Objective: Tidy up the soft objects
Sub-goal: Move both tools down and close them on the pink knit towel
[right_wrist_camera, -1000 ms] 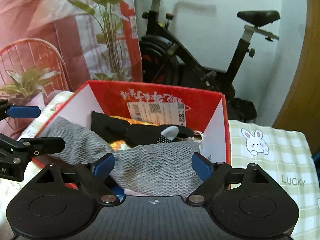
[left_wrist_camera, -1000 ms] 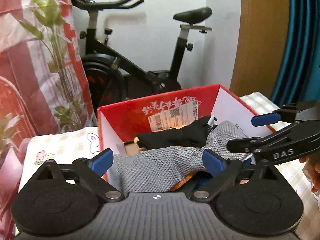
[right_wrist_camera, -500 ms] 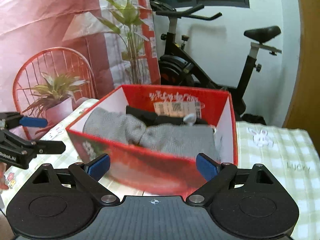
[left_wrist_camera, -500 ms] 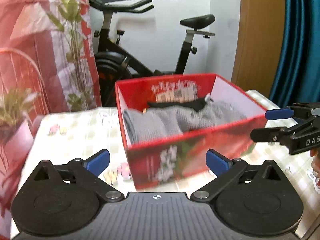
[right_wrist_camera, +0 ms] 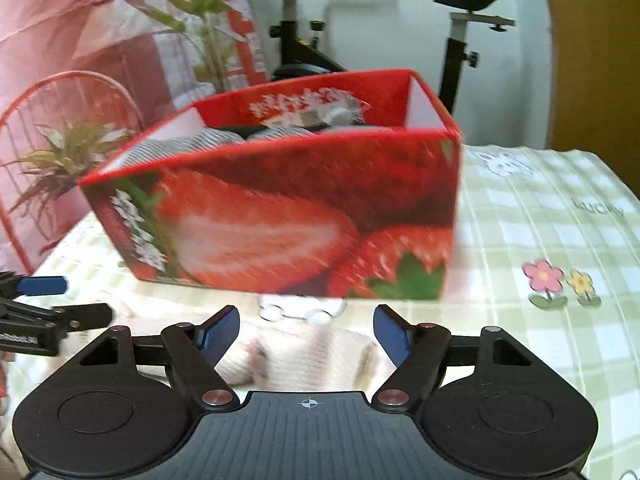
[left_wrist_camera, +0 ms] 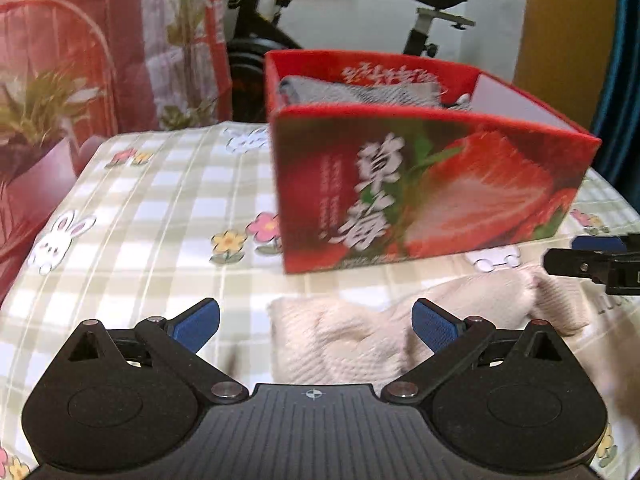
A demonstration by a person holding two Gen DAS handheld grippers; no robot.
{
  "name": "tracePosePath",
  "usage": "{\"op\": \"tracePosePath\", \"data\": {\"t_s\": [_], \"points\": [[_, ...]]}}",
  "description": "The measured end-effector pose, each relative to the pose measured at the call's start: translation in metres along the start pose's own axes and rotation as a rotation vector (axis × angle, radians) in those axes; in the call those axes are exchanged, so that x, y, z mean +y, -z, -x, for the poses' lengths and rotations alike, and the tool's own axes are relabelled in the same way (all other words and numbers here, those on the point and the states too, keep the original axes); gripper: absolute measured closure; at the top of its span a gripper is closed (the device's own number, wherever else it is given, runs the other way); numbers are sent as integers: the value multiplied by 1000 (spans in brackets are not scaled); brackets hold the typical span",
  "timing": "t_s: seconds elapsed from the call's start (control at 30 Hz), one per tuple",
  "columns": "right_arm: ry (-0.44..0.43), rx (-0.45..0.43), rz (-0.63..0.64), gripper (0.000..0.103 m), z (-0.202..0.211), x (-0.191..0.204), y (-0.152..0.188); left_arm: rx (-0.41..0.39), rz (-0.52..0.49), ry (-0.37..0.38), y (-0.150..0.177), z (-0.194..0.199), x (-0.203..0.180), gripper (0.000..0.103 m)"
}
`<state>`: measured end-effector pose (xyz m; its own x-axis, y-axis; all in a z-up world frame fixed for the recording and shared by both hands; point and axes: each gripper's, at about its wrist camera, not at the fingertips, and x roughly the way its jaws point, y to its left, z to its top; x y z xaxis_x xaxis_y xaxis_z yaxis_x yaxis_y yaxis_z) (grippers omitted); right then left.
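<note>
Left wrist view: blurred. Box (left_wrist_camera: 432, 188) contents mostly hidden behind near wall; only top of grey knit (left_wrist_camera: 360, 90) seen inside. Cream knit (left_wrist_camera: 360, 340) on checked cloth (left_wrist_camera: 140, 208) just in front of box, near end cut off by left gripper (left_wrist_camera: 316, 320). Jaws at widest, over knit, pads not pressing. Right gripper (left_wrist_camera: 592, 256) cut off at edge, right of box. Exercise bike (left_wrist_camera: 256, 20) and plant (left_wrist_camera: 36, 108) behind box.

Right wrist view: blurred too. Glossy strawberry-print box (right_wrist_camera: 280, 220) fills centre. Ribbed cream knit (right_wrist_camera: 304, 356) in front of box, between right gripper (right_wrist_camera: 306, 332) pads; jaws closing, not gripping yet. Left gripper (right_wrist_camera: 48, 300) low-left of box.
</note>
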<state>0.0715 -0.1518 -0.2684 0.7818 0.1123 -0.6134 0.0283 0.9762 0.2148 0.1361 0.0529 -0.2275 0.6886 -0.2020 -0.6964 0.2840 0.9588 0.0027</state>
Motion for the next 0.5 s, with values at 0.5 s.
{"op": "tracePosePath", "data": {"t_s": [0.5], "points": [[-5, -47, -96, 32, -11, -18, 32, 11, 144, 43, 25, -16, 14, 0]]}}
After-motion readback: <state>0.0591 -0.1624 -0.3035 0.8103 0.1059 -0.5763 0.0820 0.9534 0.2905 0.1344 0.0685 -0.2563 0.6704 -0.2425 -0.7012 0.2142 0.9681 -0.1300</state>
